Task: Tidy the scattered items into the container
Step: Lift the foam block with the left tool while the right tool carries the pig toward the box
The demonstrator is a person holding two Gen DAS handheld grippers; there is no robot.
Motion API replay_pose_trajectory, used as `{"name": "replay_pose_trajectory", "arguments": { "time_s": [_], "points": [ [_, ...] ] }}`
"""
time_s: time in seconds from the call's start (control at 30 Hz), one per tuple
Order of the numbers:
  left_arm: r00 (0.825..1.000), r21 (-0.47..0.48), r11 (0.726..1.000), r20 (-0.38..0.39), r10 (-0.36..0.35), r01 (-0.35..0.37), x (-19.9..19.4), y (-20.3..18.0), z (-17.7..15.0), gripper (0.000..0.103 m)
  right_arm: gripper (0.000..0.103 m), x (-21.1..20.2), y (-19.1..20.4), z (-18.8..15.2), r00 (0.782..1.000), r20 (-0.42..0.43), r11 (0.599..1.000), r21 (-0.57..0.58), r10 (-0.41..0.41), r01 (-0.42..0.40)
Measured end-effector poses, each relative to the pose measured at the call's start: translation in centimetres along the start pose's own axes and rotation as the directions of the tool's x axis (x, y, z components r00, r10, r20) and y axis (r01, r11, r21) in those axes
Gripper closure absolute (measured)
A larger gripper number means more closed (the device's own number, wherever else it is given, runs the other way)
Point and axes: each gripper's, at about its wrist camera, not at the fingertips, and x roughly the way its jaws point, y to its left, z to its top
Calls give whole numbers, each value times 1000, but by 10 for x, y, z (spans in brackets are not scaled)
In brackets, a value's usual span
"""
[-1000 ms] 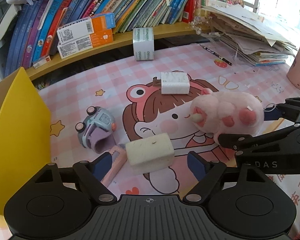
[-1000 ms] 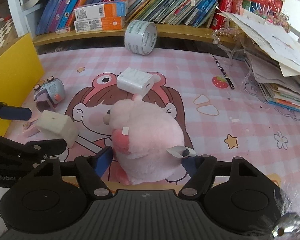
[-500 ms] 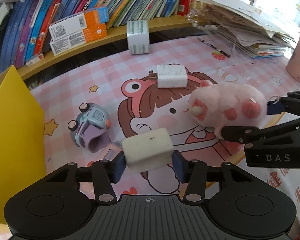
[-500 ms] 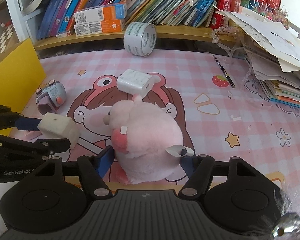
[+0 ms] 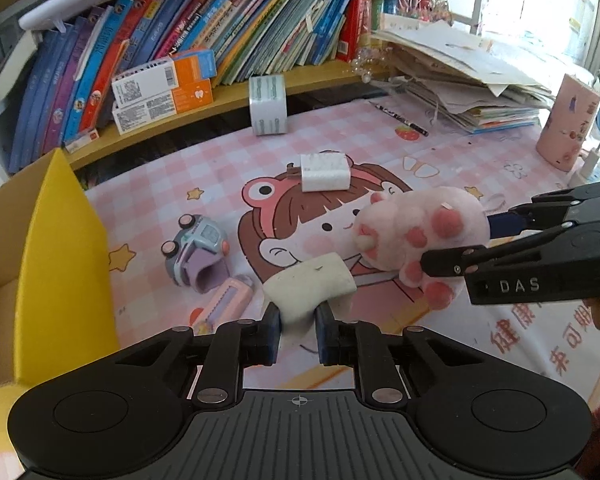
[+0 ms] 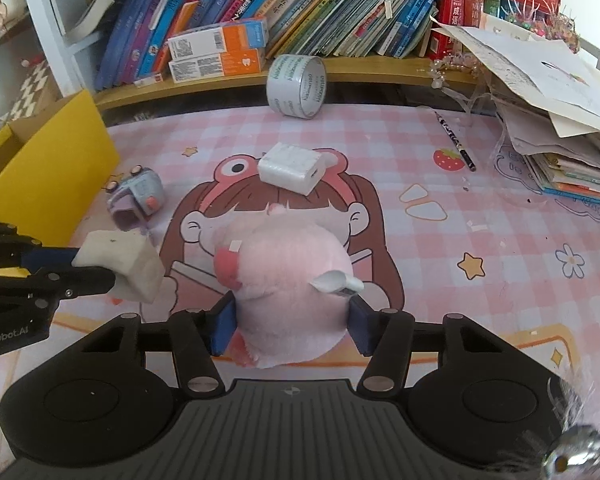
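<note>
My left gripper is shut on a cream foam block, squeezing it and holding it off the mat; the block also shows in the right wrist view. My right gripper is shut on a pink plush paw toy, which appears in the left wrist view lifted off the mat. The yellow cardboard box stands at the left. A white charger, a small toy car and a pink utility knife lie on the mat.
A tape roll leans against the low bookshelf at the back. A pen and a stack of papers lie at the right. A pink cup stands far right.
My left gripper closed on the foam block, squeezed it and lifted it. My right gripper kept hold of the plush toy and raised it slightly.
</note>
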Motion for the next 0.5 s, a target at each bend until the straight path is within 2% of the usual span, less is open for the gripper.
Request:
{"name": "replay_pose_trajectory", "arguments": {
  "time_s": [0.27, 0.5],
  "points": [
    [997, -33, 999, 72, 15, -12, -38, 2, -8, 88, 51, -29, 5, -5, 999, 34, 1000, 13, 18, -18],
    [994, -48, 999, 109, 17, -12, -56, 2, -15, 88, 50, -43, 11, -10, 998, 56, 1000, 10, 11, -11]
  ]
}}
